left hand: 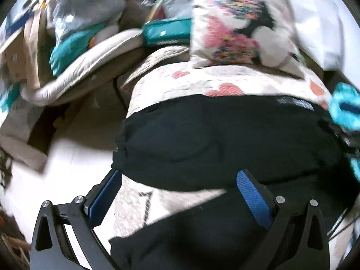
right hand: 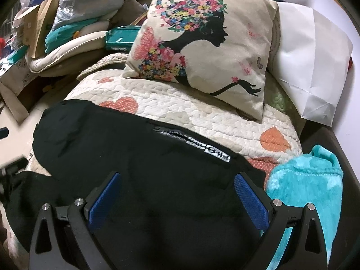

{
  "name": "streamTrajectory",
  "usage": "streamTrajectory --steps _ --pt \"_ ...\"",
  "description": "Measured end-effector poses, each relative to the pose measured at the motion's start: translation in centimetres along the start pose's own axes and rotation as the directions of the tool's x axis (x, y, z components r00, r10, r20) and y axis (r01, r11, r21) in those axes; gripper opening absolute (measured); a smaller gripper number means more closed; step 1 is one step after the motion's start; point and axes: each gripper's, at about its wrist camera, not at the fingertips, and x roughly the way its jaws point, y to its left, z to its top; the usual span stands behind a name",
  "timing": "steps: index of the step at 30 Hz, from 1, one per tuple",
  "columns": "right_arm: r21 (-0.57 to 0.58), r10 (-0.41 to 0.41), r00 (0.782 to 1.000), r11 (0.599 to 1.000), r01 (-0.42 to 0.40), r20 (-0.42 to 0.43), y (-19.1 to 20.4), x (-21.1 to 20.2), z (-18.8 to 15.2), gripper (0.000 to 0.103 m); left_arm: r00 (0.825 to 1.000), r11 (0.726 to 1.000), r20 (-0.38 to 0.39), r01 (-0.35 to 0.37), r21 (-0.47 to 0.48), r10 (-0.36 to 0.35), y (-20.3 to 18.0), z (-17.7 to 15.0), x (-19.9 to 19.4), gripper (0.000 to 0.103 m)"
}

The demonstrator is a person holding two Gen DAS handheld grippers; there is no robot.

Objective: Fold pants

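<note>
Black pants [left hand: 225,139] lie across a cream quilt with pink hearts [left hand: 202,83]. In the right wrist view the pants [right hand: 135,148] show a waistband with a white label [right hand: 209,148]. My left gripper [left hand: 180,180] is open, blue pads wide apart, just above the pants' near left edge, holding nothing. My right gripper [right hand: 177,180] is open over the pants below the waistband, holding nothing. The left wrist view is motion-blurred.
A floral cushion with a woman's silhouette [right hand: 202,45] rests on the quilt [right hand: 180,108] behind the pants. A turquoise fleece [right hand: 310,186] lies right of the pants. White pillow [right hand: 315,67] at far right. Cardboard boxes and bags [right hand: 45,33] are piled left; pale floor [left hand: 67,157] lies below left.
</note>
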Motion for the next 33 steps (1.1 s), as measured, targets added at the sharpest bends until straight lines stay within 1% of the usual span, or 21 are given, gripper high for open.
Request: streamTrajectory --steps 2,4,8,12,16,19,22,24,26,27,28,29,30,31,32,33 --pt "0.001 0.016 1.0 1.0 -0.016 -0.008 -1.0 0.6 0.4 0.102 1.0 0.999 -0.014 0.013 -0.052 -0.014 2.1 0.9 1.4 0.102" --pt "0.008 0.023 1.0 1.0 -0.023 -0.018 -2.2 1.5 0.9 0.102 1.0 0.995 -0.015 0.001 -0.102 -0.003 4.6 2.4 3.1 0.102" --pt "0.021 0.058 0.997 0.998 -0.057 -0.052 -3.6 3.5 1.5 0.102 0.999 0.988 -0.042 0.002 -0.154 -0.009 7.9 4.4 6.4 0.102" --pt "0.04 0.081 0.994 0.996 -0.078 -0.077 -4.8 6.2 2.5 0.102 0.994 0.973 -0.086 0.043 -0.228 -0.065 10.4 5.6 10.2 0.102" --pt "0.056 0.105 0.99 0.993 -0.1 -0.098 -5.6 8.7 3.5 0.102 0.99 0.957 -0.094 0.078 -0.278 -0.108 11.4 6.4 12.8 0.102" --pt "0.028 0.125 0.985 0.992 -0.123 -0.119 -5.6 10.5 4.1 0.102 0.987 0.958 -0.098 0.101 -0.268 -0.131 11.0 7.2 14.4 0.102" --pt "-0.024 0.141 0.978 0.989 -0.147 -0.152 -5.0 12.3 4.5 0.102 0.985 0.971 -0.111 0.108 -0.212 -0.133 9.8 7.7 15.5 0.102" --pt "-0.042 0.147 0.976 0.987 -0.156 -0.161 -4.6 13.1 4.6 0.102 0.986 0.979 -0.112 0.107 -0.172 -0.127 9.0 7.9 16.0 0.102" --pt "-0.046 0.158 0.972 0.985 -0.168 -0.172 -4.3 14.0 4.8 0.102 0.985 0.982 -0.109 0.121 -0.147 -0.137 8.7 8.0 15.9 0.102" --pt "-0.044 0.167 0.97 0.983 -0.178 -0.176 -4.2 14.4 5.0 0.101 0.981 0.98 -0.112 0.144 -0.134 -0.159 8.6 8.1 15.8 0.093" --pt "-0.041 0.176 0.968 0.982 -0.187 -0.18 -4.1 14.7 5.1 0.101 0.975 0.976 -0.114 0.176 -0.132 -0.191 8.5 8.1 15.7 0.077" --pt "-0.039 0.187 0.964 0.979 -0.198 -0.188 -4.0 15.1 5.2 0.101 0.968 0.968 -0.116 0.208 -0.14 -0.225 8.6 8.1 15.5 0.07" --pt "-0.035 0.203 0.96 0.976 -0.214 -0.194 -3.8 15.3 5.3 0.101 0.966 0.967 -0.117 0.213 -0.139 -0.23 8.6 8.1 15.2 0.056" --pt "-0.028 0.224 0.954 0.972 -0.234 -0.199 -3.7 15.4 5.3 0.096 0.965 0.968 -0.117 0.221 -0.119 -0.234 8.5 8.0 14.8 0.041" --pt "-0.017 0.253 0.946 0.965 -0.262 -0.202 -3.5 15.3 5.2 0.092 0.967 0.972 -0.118 0.216 -0.093 -0.226 8.3 8.1 14.4 0.035" --pt "-0.016 0.269 0.943 0.961 -0.277 -0.198 -3.4 15.1 5.2 0.081 0.967 0.973 -0.12 0.215 -0.079 -0.223 8.2 8.1 14.1 0.024"
